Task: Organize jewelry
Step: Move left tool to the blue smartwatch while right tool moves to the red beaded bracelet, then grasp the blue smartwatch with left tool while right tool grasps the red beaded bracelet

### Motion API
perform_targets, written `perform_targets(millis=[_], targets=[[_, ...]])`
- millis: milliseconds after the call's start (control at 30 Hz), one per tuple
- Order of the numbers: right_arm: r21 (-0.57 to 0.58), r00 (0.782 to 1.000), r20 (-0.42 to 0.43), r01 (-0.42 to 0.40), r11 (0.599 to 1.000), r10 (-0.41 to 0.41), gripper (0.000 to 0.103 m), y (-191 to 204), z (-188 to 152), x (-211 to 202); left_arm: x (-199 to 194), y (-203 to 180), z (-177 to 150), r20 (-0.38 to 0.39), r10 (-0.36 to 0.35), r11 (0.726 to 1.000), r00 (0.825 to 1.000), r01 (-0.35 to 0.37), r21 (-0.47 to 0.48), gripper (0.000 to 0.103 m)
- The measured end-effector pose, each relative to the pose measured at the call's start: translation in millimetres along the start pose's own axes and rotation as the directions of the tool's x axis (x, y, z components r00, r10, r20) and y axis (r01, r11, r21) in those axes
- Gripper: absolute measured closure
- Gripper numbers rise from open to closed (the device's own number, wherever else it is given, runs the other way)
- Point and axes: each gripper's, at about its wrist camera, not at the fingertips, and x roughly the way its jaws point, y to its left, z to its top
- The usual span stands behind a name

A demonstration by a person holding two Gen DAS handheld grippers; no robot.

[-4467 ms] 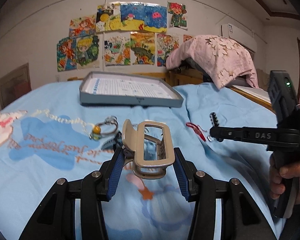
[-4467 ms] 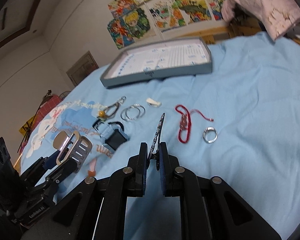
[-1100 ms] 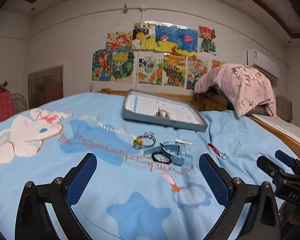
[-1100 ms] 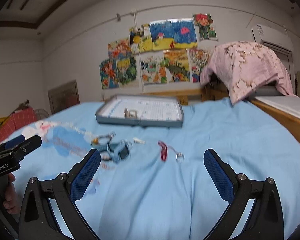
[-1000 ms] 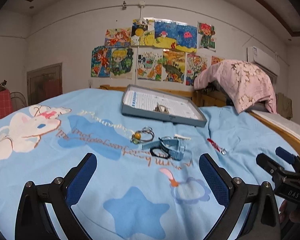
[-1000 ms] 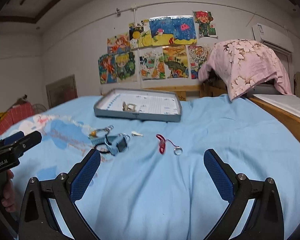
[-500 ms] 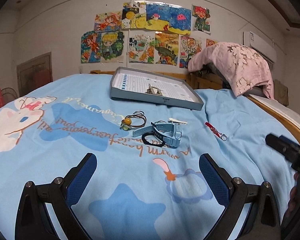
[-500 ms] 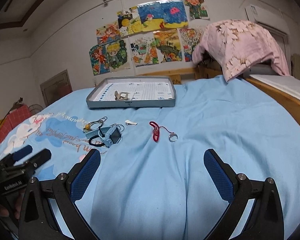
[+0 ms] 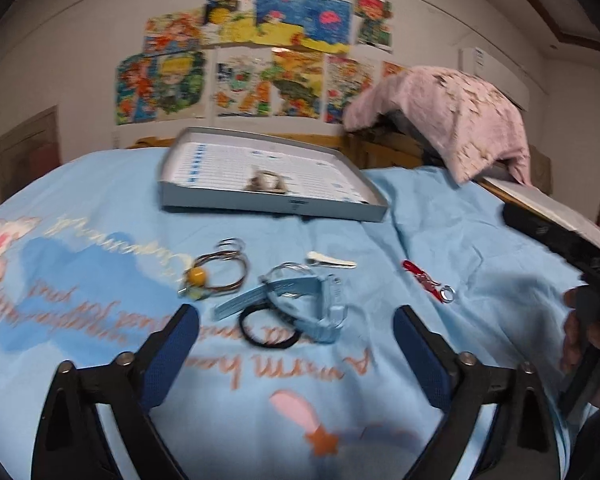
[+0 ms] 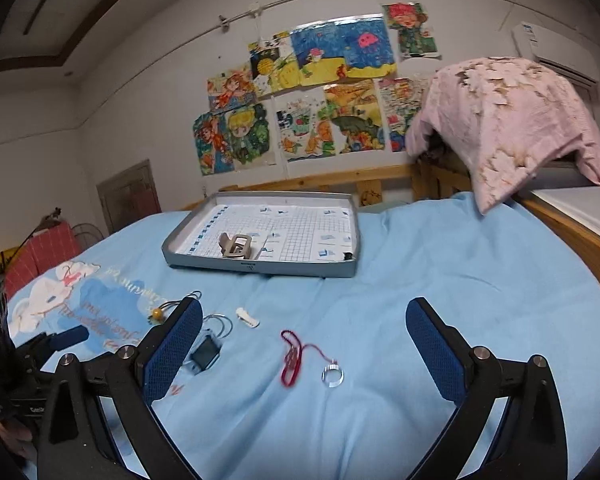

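A grey tray [image 9: 268,205] [image 10: 260,268] lies on the blue bedspread and holds a beige claw hair clip [image 10: 236,247] [image 9: 265,181] and a thin dark clip. Loose on the bed: a blue watch [image 9: 320,308] [image 10: 205,352], a black hair tie [image 9: 269,330], a bracelet with a yellow bead [image 9: 214,276] [image 10: 156,314], a white hair clip [image 9: 332,260] [image 10: 247,317], a red cord [image 10: 292,360] [image 9: 420,278] and a silver ring [image 10: 333,374] [image 9: 446,292]. My left gripper [image 9: 296,360] is open and empty, just short of the watch. My right gripper [image 10: 304,352] is open and empty above the red cord.
A pink blanket [image 10: 508,120] hangs over furniture at the back right. A wooden bed rail [image 10: 572,236] runs along the right edge. Drawings [image 10: 312,92] cover the far wall. A door [image 10: 130,196] and red checked cloth [image 10: 44,252] stand at the left.
Both grippers held clips 4.5 s ago; those now lie in the tray and both grippers are open. Over the last second both have tilted down and moved closer to the loose items.
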Motion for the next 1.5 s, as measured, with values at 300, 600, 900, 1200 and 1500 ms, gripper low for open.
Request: perform_targets(millis=[300,600,900,1200,1500], targets=[[0.032,0.976,-0.193,-0.099,0.995,0.103,0.055,-4.8,-23.4,70.1,55.8,-12.0,-2.8,-0.129,-0.104,0.992,0.986,0.112,0.057,0.056],[0.082,0.915,-0.373,-0.134,0.988,0.155,0.069,1.3,-49.2,112.6,71.6,-5.8,-5.8,-0.124,-0.146,0.988,0.982,0.15,0.028,0.063],[0.103,0.884,-0.438,-0.131,0.986,0.163,0.072,1.2,-58.6,125.4,83.1,-19.1,-4.7,-0.165,-0.059,0.992,0.984,0.075,0.097,0.076],[0.141,0.875,-0.44,-0.153,0.978,0.2,0.085,-4.8,-61.3,127.3,76.5,-27.4,-8.9,-0.146,-0.038,0.988,0.988,0.059,0.143,0.086],[0.126,0.894,-0.379,-0.205,0.971,0.238,0.095,-1.4,-51.4,112.4,51.9,-11.6,-7.3,-0.061,-0.126,0.992,0.99,0.127,0.015,0.086]])
